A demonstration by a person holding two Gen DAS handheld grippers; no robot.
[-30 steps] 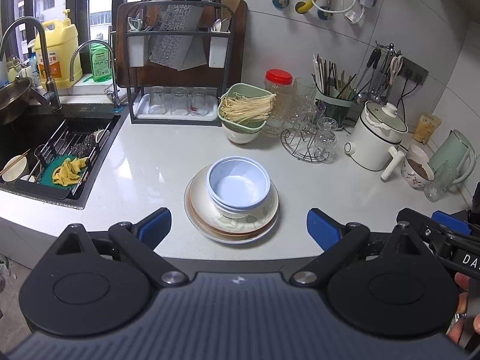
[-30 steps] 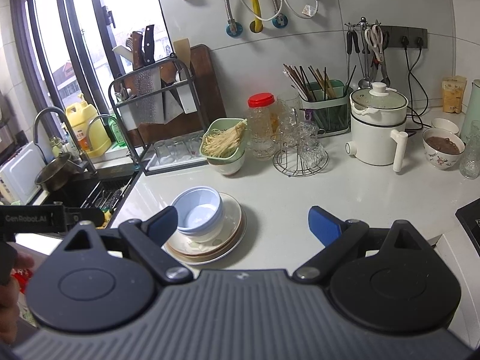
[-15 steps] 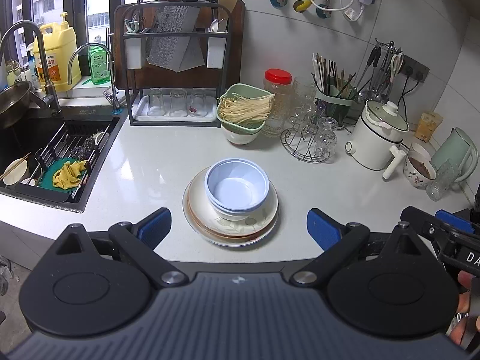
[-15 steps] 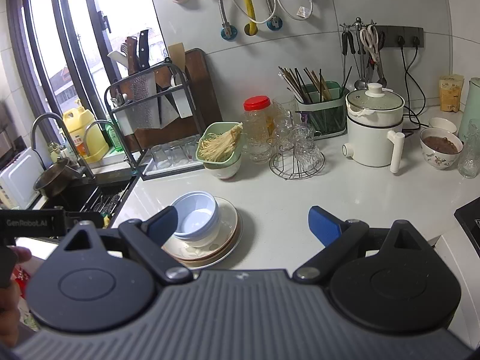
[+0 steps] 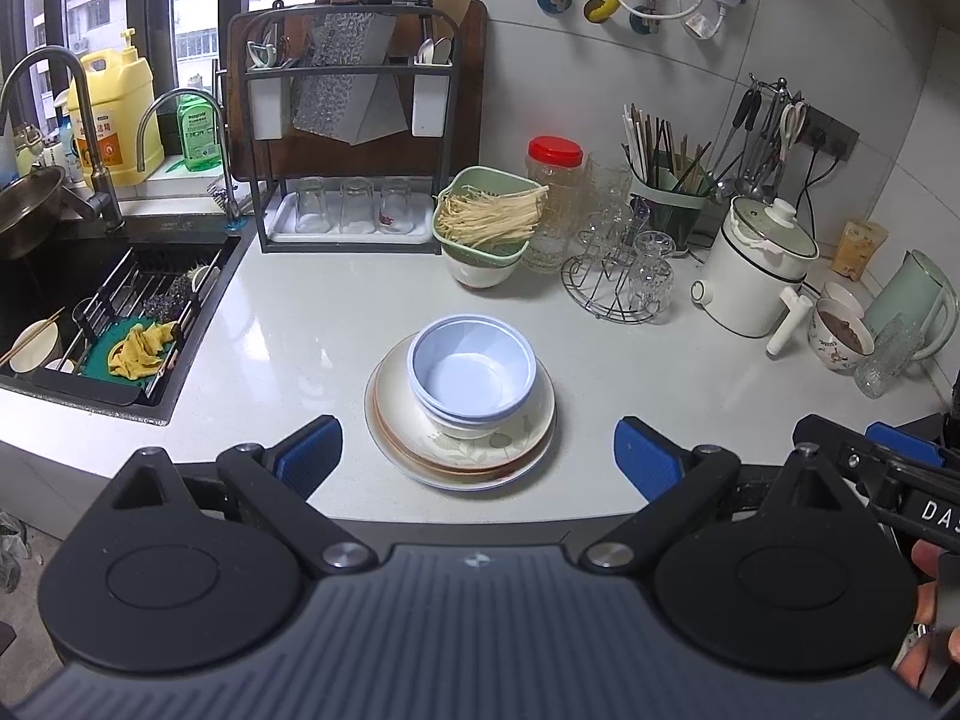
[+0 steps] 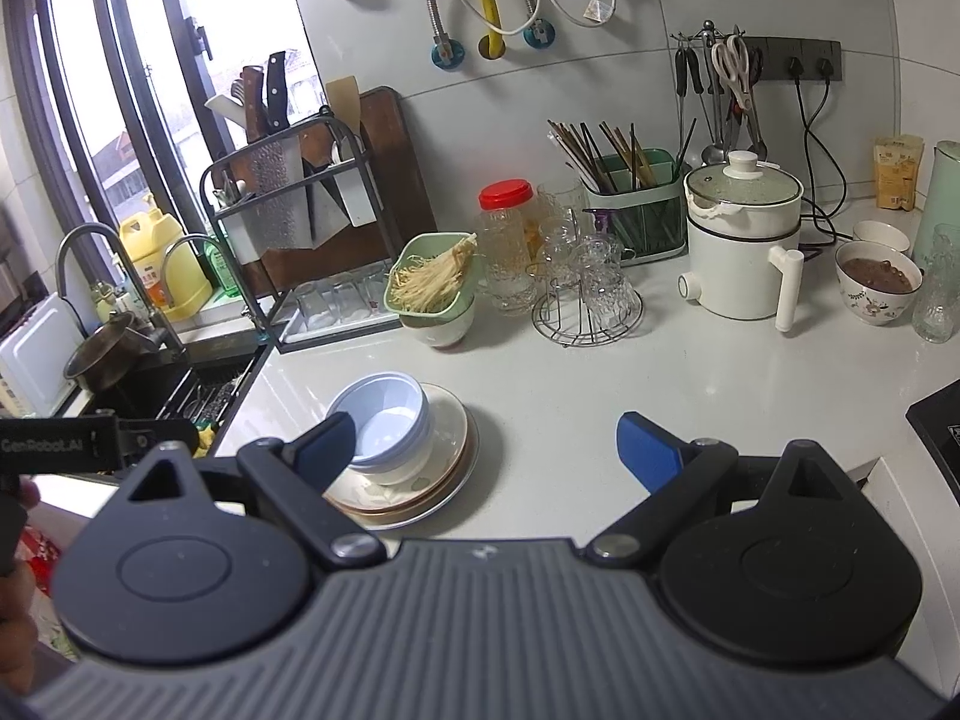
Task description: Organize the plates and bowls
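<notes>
A stack of light-blue bowls point(image 5: 471, 372) sits on a stack of cream plates point(image 5: 528, 447) on the white counter, centred in the left wrist view. It also shows in the right wrist view, bowls point(image 6: 390, 420) on plates point(image 6: 447, 456), at lower left. My left gripper point(image 5: 474, 453) is open and empty, held back from the stack near the counter's front edge. My right gripper point(image 6: 486, 450) is open and empty, to the right of the stack; its left fingertip point(image 6: 327, 450) overlaps the bowls in view.
A sink point(image 5: 90, 312) with a rack lies at left. A dish rack with glasses point(image 5: 354, 210), a green noodle basket point(image 5: 486, 222), a jar, a glass stand point(image 5: 624, 282), a white cooker point(image 5: 756, 276) and a filled bowl point(image 5: 840, 342) line the back and right.
Both grippers have drifted slightly; the stack sits a little higher in the left view and a little further left in the right view. Both stay open.
</notes>
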